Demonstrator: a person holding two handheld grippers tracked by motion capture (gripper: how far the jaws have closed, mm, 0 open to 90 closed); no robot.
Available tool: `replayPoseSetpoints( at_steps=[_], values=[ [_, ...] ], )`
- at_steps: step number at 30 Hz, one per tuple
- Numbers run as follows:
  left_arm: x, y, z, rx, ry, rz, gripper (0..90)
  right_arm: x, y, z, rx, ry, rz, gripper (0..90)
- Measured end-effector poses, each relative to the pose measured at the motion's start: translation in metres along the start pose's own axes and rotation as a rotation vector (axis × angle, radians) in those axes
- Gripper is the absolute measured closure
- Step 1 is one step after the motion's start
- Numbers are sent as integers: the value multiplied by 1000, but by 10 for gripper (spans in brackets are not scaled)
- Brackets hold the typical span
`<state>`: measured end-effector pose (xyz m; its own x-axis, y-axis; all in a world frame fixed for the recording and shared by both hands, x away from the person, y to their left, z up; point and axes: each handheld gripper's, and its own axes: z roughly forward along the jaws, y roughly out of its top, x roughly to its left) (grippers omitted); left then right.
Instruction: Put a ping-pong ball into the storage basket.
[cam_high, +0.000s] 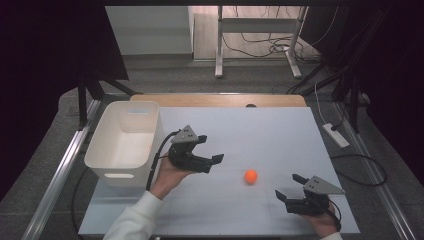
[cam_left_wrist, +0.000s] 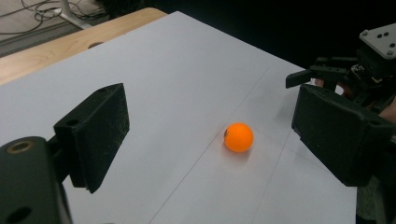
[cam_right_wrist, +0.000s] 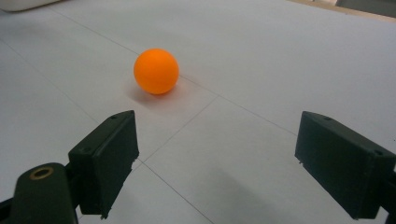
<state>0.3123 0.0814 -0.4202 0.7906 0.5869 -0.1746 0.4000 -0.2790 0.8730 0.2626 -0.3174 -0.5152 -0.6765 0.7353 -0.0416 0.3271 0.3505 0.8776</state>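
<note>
Black jaws on both grippers are spread wide with nothing pinched: left gripper (cam_high: 211, 148) hangs over the white table (cam_high: 280, 130), right gripper (cam_high: 290, 187) sits low near its front edge. Orange ball (cam_high: 251, 176) lies on the sheet between them, touching neither. White bin (cam_high: 125, 142) at the left looks empty from the high view, though its near wall hides part of the floor. Left gripper view catches a dark mark on the ball (cam_left_wrist: 238, 137).
</note>
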Motion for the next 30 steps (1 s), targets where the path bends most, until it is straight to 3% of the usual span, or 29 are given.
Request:
replayPoseSetpoints(
  at_steps=[11, 30],
  values=[
    [-7, -2, 14, 37, -14, 42, 123, 0, 0, 0, 0, 0, -3, 132],
    [-15, -5, 42, 88, -39, 54, 124, 0, 1, 1, -2, 0, -3, 132]
  ],
)
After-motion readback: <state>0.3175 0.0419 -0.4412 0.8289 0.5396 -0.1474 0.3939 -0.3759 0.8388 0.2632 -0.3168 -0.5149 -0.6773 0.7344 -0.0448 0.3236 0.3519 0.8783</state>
